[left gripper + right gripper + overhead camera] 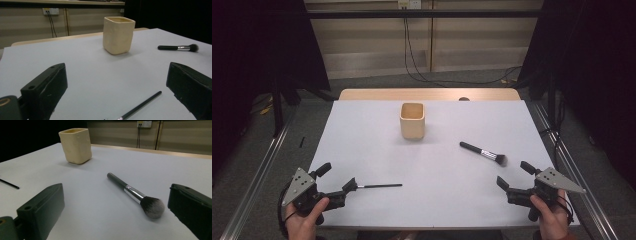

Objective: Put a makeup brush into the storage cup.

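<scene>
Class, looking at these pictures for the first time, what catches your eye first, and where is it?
A cream cup stands upright at the middle of the white table, toward its far side. A fluffy brush lies just ahead of the right gripper, and a thin brush lies at the left gripper. Both grippers rest near the front edge, jaws open and empty.

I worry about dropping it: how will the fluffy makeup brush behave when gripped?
The makeup brush has a round, glossy handle, so it probably rolls and may slip between the pads. Its soft bristles likely squash; gripping the handle seems safer. It looks light.
</scene>
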A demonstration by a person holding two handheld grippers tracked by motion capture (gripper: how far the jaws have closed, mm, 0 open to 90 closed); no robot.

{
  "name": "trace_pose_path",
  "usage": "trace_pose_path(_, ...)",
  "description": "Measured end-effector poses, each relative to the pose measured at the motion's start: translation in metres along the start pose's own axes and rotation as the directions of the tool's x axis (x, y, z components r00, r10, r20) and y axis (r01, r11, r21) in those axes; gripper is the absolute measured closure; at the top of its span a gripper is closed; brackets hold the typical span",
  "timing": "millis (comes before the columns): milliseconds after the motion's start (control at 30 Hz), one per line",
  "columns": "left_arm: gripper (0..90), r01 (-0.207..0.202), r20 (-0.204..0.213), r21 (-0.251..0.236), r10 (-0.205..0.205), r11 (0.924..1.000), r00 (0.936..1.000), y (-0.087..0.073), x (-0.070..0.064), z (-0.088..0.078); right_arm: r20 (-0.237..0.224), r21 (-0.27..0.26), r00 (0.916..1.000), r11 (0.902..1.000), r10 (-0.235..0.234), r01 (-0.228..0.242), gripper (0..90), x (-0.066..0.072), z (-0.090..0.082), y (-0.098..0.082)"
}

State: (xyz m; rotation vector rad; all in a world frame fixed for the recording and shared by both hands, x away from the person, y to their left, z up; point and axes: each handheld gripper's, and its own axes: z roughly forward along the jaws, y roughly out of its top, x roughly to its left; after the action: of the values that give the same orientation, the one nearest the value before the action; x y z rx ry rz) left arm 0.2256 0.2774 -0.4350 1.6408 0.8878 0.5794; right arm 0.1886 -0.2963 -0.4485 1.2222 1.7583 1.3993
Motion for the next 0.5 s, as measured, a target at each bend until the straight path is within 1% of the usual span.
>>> trace_pose_path(33,3.4,0.017,0.002,-0.001,-0.017,0.9999,0.9998,-0.0003,0.0007,0.0002,0.000,0.000,1.0000,1.0000,0.000,0.000,0.5,-0.0003,-0.0001,-0.0001)
trace_pose_path(67,3.4,0.019,0.000,0.001,-0.019,0.9998,0.9998,-0.0004,0.0014,0.0005,0.001,-0.002,1.0000,1.0000,-0.001,0.001,0.5,-0.0006,-0.0002,-0.0003)
trace_pose_path(133,3.4,0.009,-0.018,-0.003,-0.009,1.0000,0.9998,0.0006,0.0023,0.0000,0.003,-0.003,1.0000,1.0000,0.002,-0.002,0.5,-0.0010,-0.0008,-0.0005)
trace_pose_path(200,3.4,0.009,-0.020,-0.011,-0.009,0.9999,0.9998,0.0016,0.0029,-0.0010,0.002,-0.003,1.0000,1.0000,0.003,-0.003,0.5,-0.0012,-0.0009,-0.0006)
trace_pose_path(367,3.4,0.008,-0.014,0.000,-0.008,1.0000,0.9999,0.0019,0.0029,-0.0022,-0.001,-0.003,1.0000,1.0000,0.000,0.000,0.5,-0.0010,-0.0005,-0.0004)
trace_pose_path(433,3.4,-0.007,-0.021,0.007,0.007,1.0000,0.9998,0.0030,0.0038,-0.0042,-0.001,0.001,1.0000,1.0000,0.000,0.000,0.5,-0.0007,-0.0001,-0.0003)
trace_pose_path(500,3.4,-0.001,-0.024,-0.001,0.001,1.0000,0.9997,0.0037,0.0055,-0.0065,0.000,0.001,1.0000,1.0000,0.000,0.000,0.5,-0.0004,0.0002,-0.0001)
